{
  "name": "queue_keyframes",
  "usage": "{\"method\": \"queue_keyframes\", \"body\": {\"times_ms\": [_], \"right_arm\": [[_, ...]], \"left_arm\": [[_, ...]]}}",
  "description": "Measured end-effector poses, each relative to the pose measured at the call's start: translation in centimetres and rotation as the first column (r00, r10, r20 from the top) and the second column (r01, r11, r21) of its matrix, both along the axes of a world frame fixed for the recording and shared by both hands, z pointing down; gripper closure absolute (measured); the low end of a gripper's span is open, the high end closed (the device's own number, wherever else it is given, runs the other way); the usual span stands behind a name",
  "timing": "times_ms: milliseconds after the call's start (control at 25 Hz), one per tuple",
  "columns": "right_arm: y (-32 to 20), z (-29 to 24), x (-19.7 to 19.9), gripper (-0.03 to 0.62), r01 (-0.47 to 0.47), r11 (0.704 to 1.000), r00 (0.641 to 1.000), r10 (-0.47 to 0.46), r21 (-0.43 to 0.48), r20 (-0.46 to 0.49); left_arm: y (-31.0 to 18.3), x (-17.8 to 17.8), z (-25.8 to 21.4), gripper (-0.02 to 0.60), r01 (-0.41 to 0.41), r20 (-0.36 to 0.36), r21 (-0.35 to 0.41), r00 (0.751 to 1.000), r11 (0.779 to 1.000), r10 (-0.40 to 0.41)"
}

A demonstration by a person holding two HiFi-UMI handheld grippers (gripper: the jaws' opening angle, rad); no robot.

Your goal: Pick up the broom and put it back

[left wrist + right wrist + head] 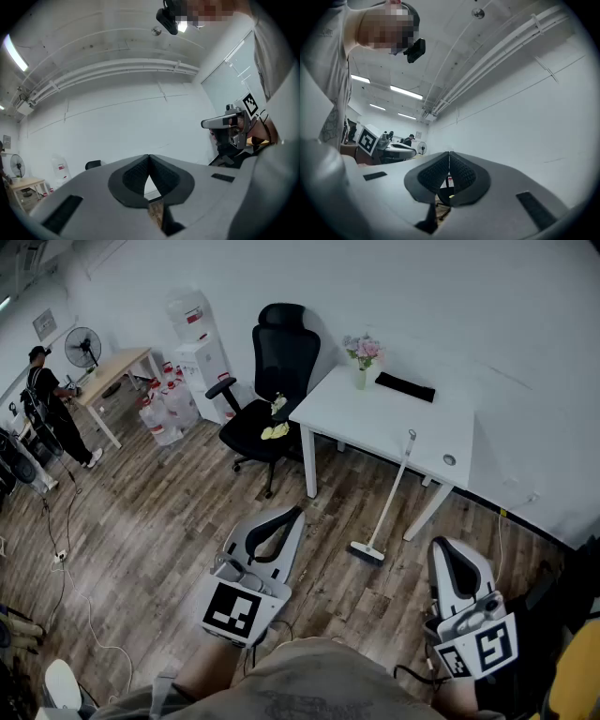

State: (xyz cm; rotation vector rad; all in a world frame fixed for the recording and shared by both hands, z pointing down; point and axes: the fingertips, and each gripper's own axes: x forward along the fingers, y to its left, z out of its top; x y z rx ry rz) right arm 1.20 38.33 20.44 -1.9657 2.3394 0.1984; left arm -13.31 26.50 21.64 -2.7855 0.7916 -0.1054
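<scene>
Left gripper (149,156): closed tip to tip, nothing between jaws. Right gripper (449,153): likewise closed, empty. Broom (388,498) propped against edge of white table (375,418), head on floor (187,512), apart from both grippers.

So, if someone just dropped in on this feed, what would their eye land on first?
The white broom leaning against the front edge of the white table, head on the wood floor, stands out most. Left of the table sits a black office chair with something yellow on its seat. Nearest the camera, the left gripper and right gripper both have jaws together, holding nothing.
</scene>
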Motion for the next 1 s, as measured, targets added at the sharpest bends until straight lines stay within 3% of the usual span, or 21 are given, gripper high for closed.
{"method": "queue_keyframes", "body": {"times_ms": [280, 680, 720, 800, 1000], "right_arm": [[0.1, 0.1, 1.2, 0.563, 0.006, 1.0, 1.0, -0.006, 0.003, 0.024], [1.2, 2.1, 2.9, 0.56, 0.047, 0.999, 0.997, -0.046, -0.008, 0.063], [1.4, 2.3, 3.2, 0.546, 0.041, 0.999, 0.997, -0.04, -0.004, 0.069], [1.5, 2.8, 4.0, 0.448, 0.031, 1.0, 0.996, -0.03, -0.005, 0.086], [0.7, 4.4, 5.5, 0.402, 0.021, 0.999, 0.994, -0.016, -0.043, 0.106]], "left_arm": [[0.0, 0.8, 0.3, 0.565, 0.011, -0.001, -0.024, 1.0, 1.0, -0.011], [1.8, 3.2, 1.4, 0.565, 0.016, 0.024, 0.003, 1.0, 1.0, -0.016], [2.1, 3.3, 1.5, 0.565, 0.02, 0.021, 0.0, 1.0, 1.0, -0.02], [2.3, 3.5, 1.9, 0.565, 0.031, 0.019, -0.013, 0.999, 0.999, -0.031], [2.0, 3.9, 2.8, 0.565, 0.046, 0.024, -0.028, 0.999, 0.999, -0.045]]}}
